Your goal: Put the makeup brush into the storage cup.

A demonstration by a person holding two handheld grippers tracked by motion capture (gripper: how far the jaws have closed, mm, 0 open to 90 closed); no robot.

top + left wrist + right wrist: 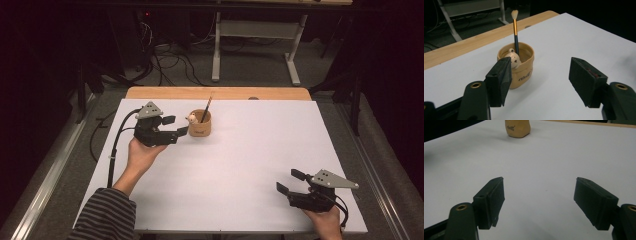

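A dark room with cables and a metal frame on the floor lies behind the counter [240, 165], whose white sheet leaves a wooden strip bare at the far edge. Near the far left of the sheet stands the tan cup [200, 124], upright, with a small bear figure [192, 118] at its rim and a paintbrush [205, 110] leaning inside it, bristles upward. My left gripper [176, 126] is held just beside the cup on its left, jaws apart and empty; in the left gripper view one jaw sits in front of the cup's wall [522, 72], though contact cannot be judged. My right gripper [291, 181] hovers near the counter's near right corner, well apart from the cup, jaws likewise spread with nothing between them.
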